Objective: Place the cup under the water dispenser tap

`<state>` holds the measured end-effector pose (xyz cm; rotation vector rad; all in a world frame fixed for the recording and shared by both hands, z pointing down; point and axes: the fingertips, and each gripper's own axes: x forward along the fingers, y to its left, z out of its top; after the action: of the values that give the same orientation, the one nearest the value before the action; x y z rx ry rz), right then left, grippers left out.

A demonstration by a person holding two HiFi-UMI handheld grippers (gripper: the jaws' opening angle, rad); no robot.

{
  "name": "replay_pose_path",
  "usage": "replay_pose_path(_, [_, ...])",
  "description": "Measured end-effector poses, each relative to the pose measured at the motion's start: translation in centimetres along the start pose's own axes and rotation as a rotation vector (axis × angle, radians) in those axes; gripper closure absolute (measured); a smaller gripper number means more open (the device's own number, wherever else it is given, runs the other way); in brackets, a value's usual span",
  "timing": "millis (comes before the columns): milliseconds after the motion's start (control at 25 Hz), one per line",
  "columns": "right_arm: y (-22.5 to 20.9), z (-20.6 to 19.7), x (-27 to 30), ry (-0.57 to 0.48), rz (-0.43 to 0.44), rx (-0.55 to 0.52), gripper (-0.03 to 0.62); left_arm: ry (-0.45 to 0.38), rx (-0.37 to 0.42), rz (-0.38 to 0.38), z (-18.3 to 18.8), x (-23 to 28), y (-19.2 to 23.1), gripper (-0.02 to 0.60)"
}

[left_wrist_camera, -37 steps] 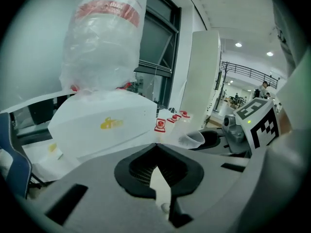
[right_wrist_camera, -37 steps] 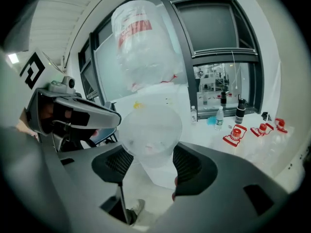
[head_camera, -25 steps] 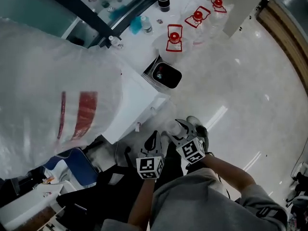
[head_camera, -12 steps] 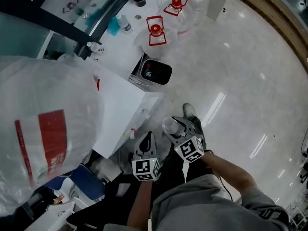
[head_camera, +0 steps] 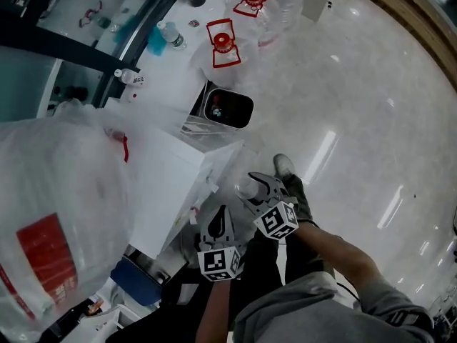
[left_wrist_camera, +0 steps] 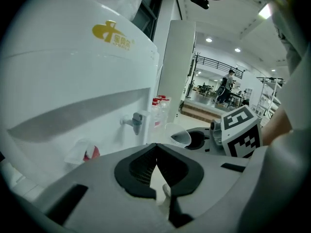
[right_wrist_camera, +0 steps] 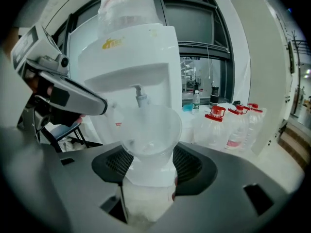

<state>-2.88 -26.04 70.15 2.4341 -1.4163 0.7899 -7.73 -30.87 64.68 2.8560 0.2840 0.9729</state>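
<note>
A clear plastic cup [right_wrist_camera: 150,132] sits upright between the pads of my right gripper [right_wrist_camera: 149,154], which is shut on it. Straight beyond the cup hangs the grey tap [right_wrist_camera: 141,97] of the white water dispenser [right_wrist_camera: 131,62]; the cup is still short of the tap and a little below it. In the head view the right gripper [head_camera: 250,191] holds the cup [head_camera: 246,186] beside the dispenser's front [head_camera: 168,184]. My left gripper [head_camera: 220,219] hangs next to it, shut and empty. The left gripper view shows the grey tap [left_wrist_camera: 134,120], a red tap [left_wrist_camera: 89,152] and the cup [left_wrist_camera: 181,138].
A large water bottle wrapped in plastic [head_camera: 50,213] tops the dispenser. Several water jugs with red caps [head_camera: 223,40] and a dark bin [head_camera: 228,107] stand on the pale floor behind it. A blue chair [head_camera: 139,277] is at the lower left. A shoe [head_camera: 284,166] shows.
Both grippers have sunk lower in front of the dispenser, the cup still held in the right one. The head view has swung, so the big bottle now lies further left.
</note>
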Motion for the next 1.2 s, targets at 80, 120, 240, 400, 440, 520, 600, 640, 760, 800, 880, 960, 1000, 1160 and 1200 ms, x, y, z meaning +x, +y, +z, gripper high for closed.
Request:
replay_pose_path(80, [0.0,-0.9,1.2,-0.004,0.006,0.005,0.342,0.004,0.002,0.003,-0.8,0.7,0.3,0.571])
replay_pose_path(120, [0.1,-1.3,1.7,-0.005,0.010,0.013,0.342,0.007,0.001,0.006,-1.2,0.9,0.5,0.571])
replay_pose_path(240, [0.3,-2.5,3.2,-0.008,0.024,0.019,0.342,0.016,0.002,0.011,-2.2,1.8,1.0,0.571])
replay_pose_path(400, [1.1,-4.1,5.5,-0.004,0.048,-0.006,0.342,0.019,0.005,0.013,-3.6,2.8,1.8,0.571])
replay_pose_path(440, [1.3,-4.5,6.1,-0.003,0.054,-0.013,0.342,0.018,0.007,0.013,-3.9,3.0,2.1,0.571])
replay_pose_path(520, [1.9,-5.2,7.2,-0.002,0.068,-0.028,0.342,0.021,0.015,0.015,-4.5,3.4,2.7,0.571])
replay_pose_path(600, [2.3,-5.8,8.3,-0.002,0.079,-0.039,0.342,0.025,0.024,0.016,-4.9,3.6,3.1,0.571])
replay_pose_path(640, [2.5,-6.1,8.8,-0.003,0.083,-0.041,0.342,0.027,0.027,0.017,-5.2,3.7,3.3,0.571])
replay_pose_path(760, [2.7,-6.6,10.3,-0.007,0.091,-0.044,0.342,0.033,0.030,0.014,-6.1,4.1,3.5,0.571])
replay_pose_path(800, [2.8,-6.7,10.8,-0.008,0.094,-0.047,0.342,0.036,0.031,0.011,-6.4,4.2,3.5,0.571])
replay_pose_path(880, [3.0,-7.0,11.8,-0.008,0.103,-0.058,0.342,0.042,0.033,0.004,-7.0,4.3,3.5,0.571])
replay_pose_path(960, [3.2,-7.4,12.7,-0.004,0.111,-0.068,0.342,0.046,0.034,0.000,-7.6,4.4,3.5,0.571])
replay_pose_path(1000, [3.2,-7.5,13.1,0.000,0.114,-0.071,0.342,0.048,0.035,-0.002,-7.8,4.4,3.6,0.571])
replay_pose_path(1160, [3.3,-8.3,14.4,0.010,0.125,-0.085,0.342,0.049,0.034,-0.002,-8.4,4.7,4.0,0.571])
replay_pose_path(1200, [3.4,-8.4,14.7,0.012,0.129,-0.090,0.342,0.048,0.035,0.001,-8.5,4.7,4.2,0.571])
